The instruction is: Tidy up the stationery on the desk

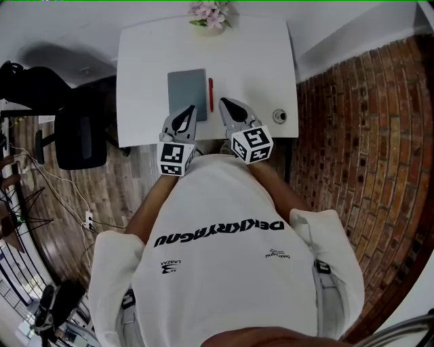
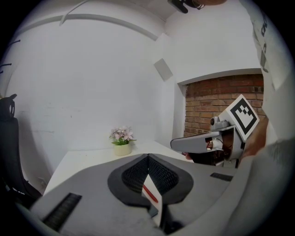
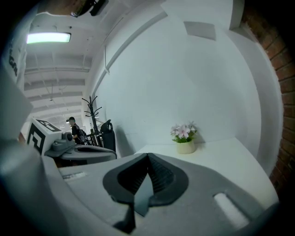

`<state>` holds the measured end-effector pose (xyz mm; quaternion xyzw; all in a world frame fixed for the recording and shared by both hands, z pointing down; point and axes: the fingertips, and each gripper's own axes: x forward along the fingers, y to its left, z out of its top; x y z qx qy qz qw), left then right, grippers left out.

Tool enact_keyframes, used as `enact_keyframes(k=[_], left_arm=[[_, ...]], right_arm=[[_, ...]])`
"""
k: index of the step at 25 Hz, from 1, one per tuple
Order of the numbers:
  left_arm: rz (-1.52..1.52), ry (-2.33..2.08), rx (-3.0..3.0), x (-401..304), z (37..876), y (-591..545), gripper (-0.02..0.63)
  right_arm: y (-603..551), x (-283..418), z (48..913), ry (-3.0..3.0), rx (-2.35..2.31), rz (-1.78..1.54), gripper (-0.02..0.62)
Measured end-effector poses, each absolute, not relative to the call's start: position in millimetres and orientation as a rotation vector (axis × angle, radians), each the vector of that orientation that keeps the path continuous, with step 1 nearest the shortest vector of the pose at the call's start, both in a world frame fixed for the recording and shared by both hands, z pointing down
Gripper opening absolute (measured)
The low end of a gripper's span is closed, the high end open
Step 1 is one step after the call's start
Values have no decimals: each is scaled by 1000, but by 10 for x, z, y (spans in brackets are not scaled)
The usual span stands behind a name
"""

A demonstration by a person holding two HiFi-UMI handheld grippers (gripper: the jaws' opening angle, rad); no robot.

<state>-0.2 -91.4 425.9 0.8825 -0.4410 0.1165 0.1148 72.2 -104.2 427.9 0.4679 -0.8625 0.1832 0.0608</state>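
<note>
Head view: left gripper point(image 1: 190, 110) and right gripper point(image 1: 223, 103), jaws together and empty, hover near the notebook point(image 1: 187, 85).
The red pen point(image 1: 211, 93) lies just right of it: already tidied, or awaiting pickup.

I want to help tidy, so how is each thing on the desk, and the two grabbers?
notebook: closed, lying flat.
red pen: lying flat beside the notebook, not touching it.
flower pot: upright.
left gripper: shut, empty.
right gripper: shut, empty.
</note>
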Motion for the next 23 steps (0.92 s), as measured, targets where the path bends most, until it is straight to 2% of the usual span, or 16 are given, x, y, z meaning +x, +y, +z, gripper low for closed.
enact_keyframes(k=[23], left_arm=[[380,-1306,2572,-37,4329,-931,-2]], right_arm=[[-1042,739,4340,-2581,1418,560,-3]])
